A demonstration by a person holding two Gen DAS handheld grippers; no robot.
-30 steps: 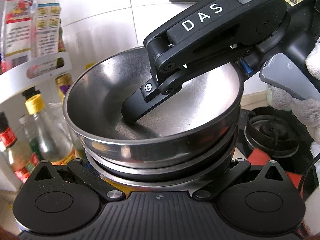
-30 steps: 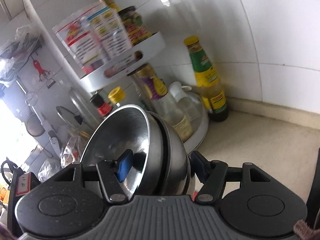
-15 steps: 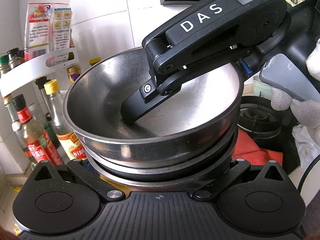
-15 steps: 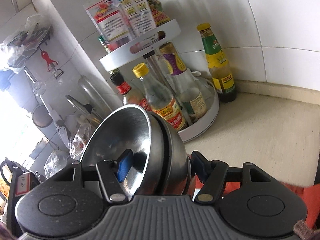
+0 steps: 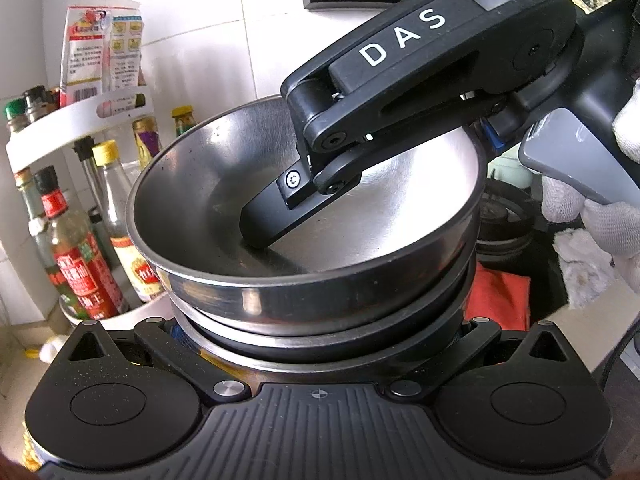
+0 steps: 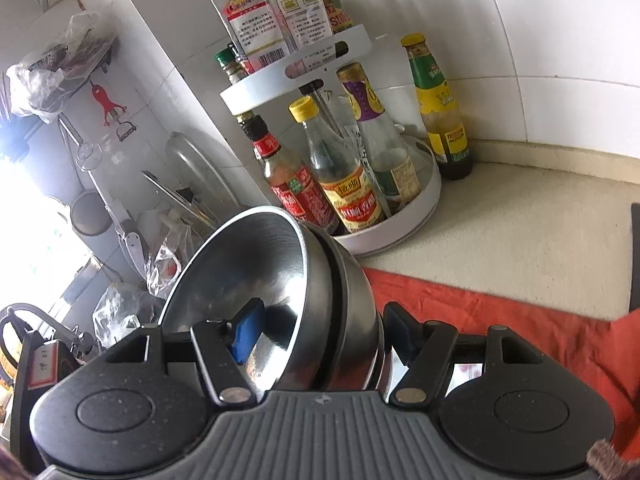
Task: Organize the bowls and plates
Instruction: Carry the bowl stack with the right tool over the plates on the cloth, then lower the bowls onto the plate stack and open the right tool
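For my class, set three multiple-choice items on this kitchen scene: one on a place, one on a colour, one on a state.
1. Where is the two-tier bottle rack?
A. in the tiled corner
B. on the stove
C. on the floor

2. What colour is the cloth on the counter?
A. blue
B. orange-red
C. green

3. How are the steel bowls?
A. scattered
B. nested and gripped
C. full of soup

Answers: 1 A, walls meet behind it; 2 B, plainly orange-red; 3 B, the right gripper has one finger inside the stack and one outside.

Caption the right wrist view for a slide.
Right tool clamps nested steel bowls above a red cloth, facing a condiment rack.
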